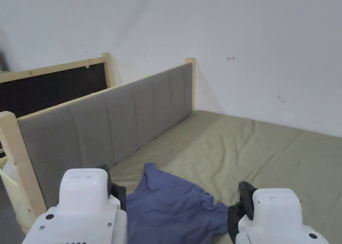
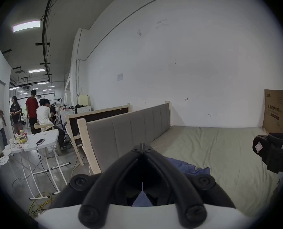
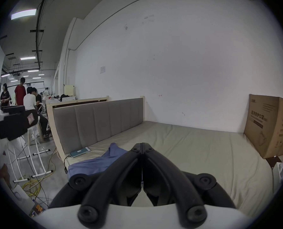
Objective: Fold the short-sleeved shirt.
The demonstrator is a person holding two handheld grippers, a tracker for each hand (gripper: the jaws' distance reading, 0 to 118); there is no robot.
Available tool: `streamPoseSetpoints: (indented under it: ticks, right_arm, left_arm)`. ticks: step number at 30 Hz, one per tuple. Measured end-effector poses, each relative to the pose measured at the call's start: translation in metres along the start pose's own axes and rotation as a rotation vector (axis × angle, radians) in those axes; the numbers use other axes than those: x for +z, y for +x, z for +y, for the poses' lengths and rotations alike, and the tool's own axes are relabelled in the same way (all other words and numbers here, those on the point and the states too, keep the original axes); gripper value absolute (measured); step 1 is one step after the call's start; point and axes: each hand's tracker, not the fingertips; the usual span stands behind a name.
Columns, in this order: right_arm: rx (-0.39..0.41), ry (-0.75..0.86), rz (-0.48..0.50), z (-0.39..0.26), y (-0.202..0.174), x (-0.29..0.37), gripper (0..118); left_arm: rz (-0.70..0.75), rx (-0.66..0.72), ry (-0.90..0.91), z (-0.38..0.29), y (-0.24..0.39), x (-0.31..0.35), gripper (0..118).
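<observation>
A: What's the surface?

B: I'm over a bed with an olive-green sheet (image 1: 253, 148), a grey padded headboard (image 1: 110, 121) on its left and a white wall (image 1: 250, 37) behind.

A: And the shirt?

B: The blue short-sleeved shirt (image 1: 173, 204) lies crumpled on the sheet at the near edge, close to the headboard, between my 2 tools.

A: The tongs?

B: The left gripper (image 2: 142, 145) has its jaws pressed together at the tips with nothing pinched there; blue cloth shows beneath them. The right gripper (image 3: 142, 144) is likewise closed tip to tip on nothing, with the shirt to its left.

A: Anything else around?

B: A phone (image 3: 80, 152) lies on the sheet by the headboard, a cardboard box (image 3: 268, 125) stands at the bed's right, and several people (image 2: 38, 112) are gathered by a white folding table (image 2: 43, 141) further off.
</observation>
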Motion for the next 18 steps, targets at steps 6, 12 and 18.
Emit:
streamPoseSetpoints:
  ticks: [6, 12, 18]
  right_arm:
    - [0.029, -0.042, -0.021, -0.01, 0.004, -0.012, 0]
    - [0.021, -0.145, -0.06, -0.032, 0.02, -0.029, 0]
    - [0.025, -0.233, -0.122, -0.053, 0.042, -0.05, 0]
  left_arm:
    - [-0.12, 0.039, -0.23, -0.042, 0.017, -0.063, 0]
    - [-0.264, 0.032, -0.617, -0.134, 0.058, -0.17, 1]
    - [-0.348, -0.015, -0.787, -0.195, 0.101, -0.253, 97]
